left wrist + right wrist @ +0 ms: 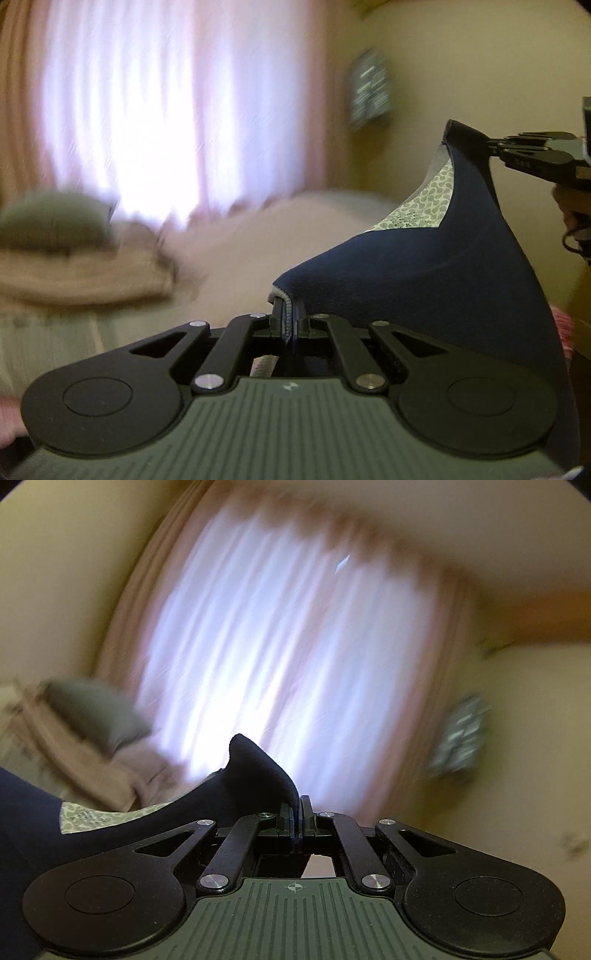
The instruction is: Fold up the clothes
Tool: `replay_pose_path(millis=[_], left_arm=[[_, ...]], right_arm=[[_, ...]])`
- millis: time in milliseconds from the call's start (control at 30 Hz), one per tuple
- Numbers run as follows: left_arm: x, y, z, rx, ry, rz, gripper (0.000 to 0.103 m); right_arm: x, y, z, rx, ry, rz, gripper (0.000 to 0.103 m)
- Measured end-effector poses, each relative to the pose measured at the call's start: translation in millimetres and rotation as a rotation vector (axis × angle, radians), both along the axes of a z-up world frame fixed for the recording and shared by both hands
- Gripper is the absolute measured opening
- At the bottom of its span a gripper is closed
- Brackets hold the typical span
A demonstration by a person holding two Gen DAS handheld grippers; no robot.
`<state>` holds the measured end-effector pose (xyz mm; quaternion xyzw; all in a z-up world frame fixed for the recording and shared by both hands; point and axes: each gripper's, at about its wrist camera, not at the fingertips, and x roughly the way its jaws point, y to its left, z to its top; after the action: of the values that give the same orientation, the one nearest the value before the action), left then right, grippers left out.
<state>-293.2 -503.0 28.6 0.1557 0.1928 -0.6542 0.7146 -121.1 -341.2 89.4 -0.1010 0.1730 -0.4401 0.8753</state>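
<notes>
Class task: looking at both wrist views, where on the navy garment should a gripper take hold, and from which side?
Grip the navy garment at its stitched hem corners, coming in edge-on from outside: the thin edge slips between jaws, as the left gripper and right gripper show.

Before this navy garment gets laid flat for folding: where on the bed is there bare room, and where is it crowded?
Bare bed lies between the navy garment and the folded tan pile. It is crowded at far left: the pile and a grey pillow. Everything there is blurred, so edges are uncertain.

The left gripper pinches the navy garment (stitched edge); the right gripper holds another corner.
</notes>
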Motion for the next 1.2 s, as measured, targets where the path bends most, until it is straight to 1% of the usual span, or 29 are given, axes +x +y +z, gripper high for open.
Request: replay_pose_path(millis=[33, 67, 100, 133, 200, 233, 267, 300, 333, 367, 400, 467, 500, 567, 600, 633, 733, 767, 833, 967, 1000, 1067, 1133, 1167, 1200], left_arm=[[7, -26, -24, 0.049, 0.019, 0.043, 0.008], [14, -50, -54, 0.1, 0.009, 0.107, 0.013], [19, -64, -85, 0.155, -0.002, 0.169, 0.015], [32, -76, -112, 0.225, 0.01, 0.231, 0.015], [50, -74, -160, 0.316, 0.085, 0.31, 0.021], [51, -68, -179, 0.359, 0.098, 0.334, 0.022], [48, -59, -194, 0.4, 0.102, 0.35, 0.023], [44, -49, -208, 0.444, 0.11, 0.361, 0.023], [36, -36, -226, 0.5, 0.13, 0.367, 0.024], [27, -24, -241, 0.544, 0.154, 0.372, 0.025], [17, -13, -255, 0.587, 0.177, 0.376, 0.027], [-2, 11, -274, 0.658, 0.214, 0.362, 0.028], [-12, 22, -283, 0.693, 0.232, 0.355, 0.031], [-41, 46, -296, 0.742, 0.256, 0.323, 0.032], [-53, 56, -300, 0.759, 0.27, 0.302, 0.033], [-67, 67, -301, 0.771, 0.27, 0.268, 0.034], [-101, 97, -312, 0.787, 0.25, 0.147, 0.036], [-111, 106, -316, 0.789, 0.239, 0.104, 0.04], [-127, 119, -327, 0.795, 0.217, 0.039, 0.041], [-137, 132, -346, 0.777, 0.208, -0.004, 0.04], [-140, 133, -348, 0.772, 0.191, -0.018, 0.039], [-144, 135, -345, 0.757, 0.119, -0.014, 0.036], [-145, 142, -333, 0.713, 0.13, -0.028, 0.037], [-149, 147, -328, 0.704, 0.102, -0.05, 0.037], [-157, 152, -327, 0.703, 0.038, -0.095, 0.037]], right_arm=[[18, -28, -24, 0.03, 0.023, 0.027, 0.0], [40, -56, -52, 0.065, 0.049, 0.056, 0.001], [59, -79, -83, 0.117, 0.071, 0.085, 0.001], [78, -101, -114, 0.171, 0.094, 0.113, 0.001], [105, -130, -181, 0.311, 0.152, 0.153, 0.002], [113, -138, -208, 0.37, 0.175, 0.153, 0.004], [114, -141, -234, 0.417, 0.187, 0.154, 0.032], [109, -139, -255, 0.458, 0.183, 0.151, 0.073], [102, -138, -276, 0.501, 0.179, 0.15, 0.082], [93, -135, -293, 0.55, 0.177, 0.152, 0.082], [84, -129, -309, 0.602, 0.196, 0.138, 0.082], [54, -113, -340, 0.738, 0.205, 0.095, 0.082], [41, -106, -349, 0.802, 0.203, 0.064, 0.082], [14, -92, -367, 0.928, 0.201, 0.003, 0.082], [-1, -79, -373, 0.972, 0.203, -0.025, 0.082], [-16, -64, -378, 1.013, 0.21, -0.057, 0.082], [-63, -16, -385, 1.073, 0.237, -0.133, 0.082], [-72, -1, -384, 1.086, 0.236, -0.158, 0.082], [-93, 30, -385, 1.109, 0.22, -0.212, 0.082], [-129, 86, -387, 1.12, 0.167, -0.31, 0.082], [-135, 96, -388, 1.112, 0.162, -0.326, 0.082], [-144, 115, -389, 1.096, 0.16, -0.352, 0.082], [-151, 131, -389, 1.083, 0.163, -0.365, 0.082], [-153, 137, -388, 1.078, 0.166, -0.363, 0.082], [-152, 142, -387, 1.076, 0.17, -0.357, 0.082]])
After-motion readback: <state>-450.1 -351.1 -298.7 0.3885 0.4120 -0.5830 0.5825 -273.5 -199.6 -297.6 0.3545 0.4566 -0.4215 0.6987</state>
